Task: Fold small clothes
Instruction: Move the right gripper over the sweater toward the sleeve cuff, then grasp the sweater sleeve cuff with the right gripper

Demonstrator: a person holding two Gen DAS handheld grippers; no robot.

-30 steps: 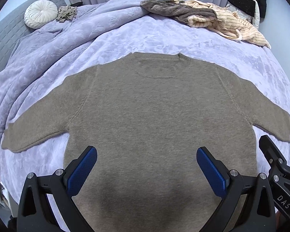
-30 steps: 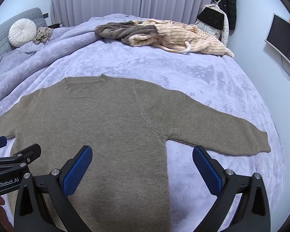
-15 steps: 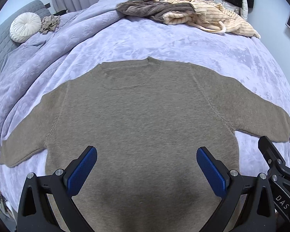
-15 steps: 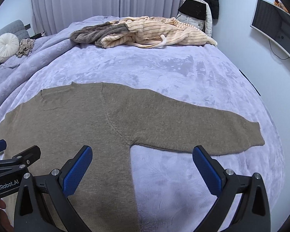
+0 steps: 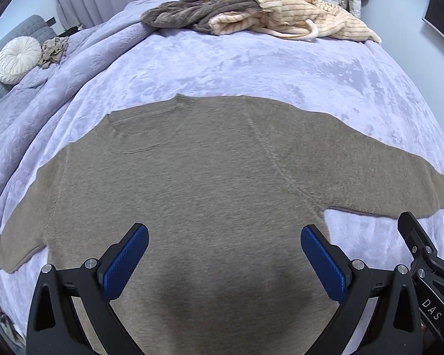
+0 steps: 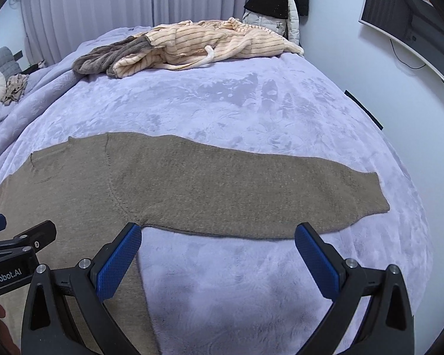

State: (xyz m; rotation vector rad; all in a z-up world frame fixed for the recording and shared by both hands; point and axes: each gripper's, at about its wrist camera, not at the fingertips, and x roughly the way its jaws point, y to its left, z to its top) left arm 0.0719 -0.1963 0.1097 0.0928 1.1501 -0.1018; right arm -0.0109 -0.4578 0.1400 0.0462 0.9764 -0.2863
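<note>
A taupe knit sweater [image 5: 210,183] lies flat, front up, on the lilac bedspread [image 5: 251,68], both sleeves spread out sideways. My left gripper [image 5: 225,254] hovers open over the sweater's lower body, nothing between its blue pads. In the right wrist view the sweater's right sleeve [image 6: 251,189] stretches across the bed to its cuff. My right gripper [image 6: 217,254] hangs open just below that sleeve, over bare blanket beside the sweater's side edge. Each gripper shows at the edge of the other's view.
A heap of clothes, a cream striped garment [image 6: 210,44] and a grey-brown one [image 6: 103,59], lies at the far end of the bed. A round white cushion [image 5: 17,59] and a small crumpled cloth sit far left. A wall screen [image 6: 414,20] hangs at right.
Both grippers have shifted to the right along the sweater. The right sleeve and cuff now fill the right wrist view. Both stay open, and the sweater has not moved.
</note>
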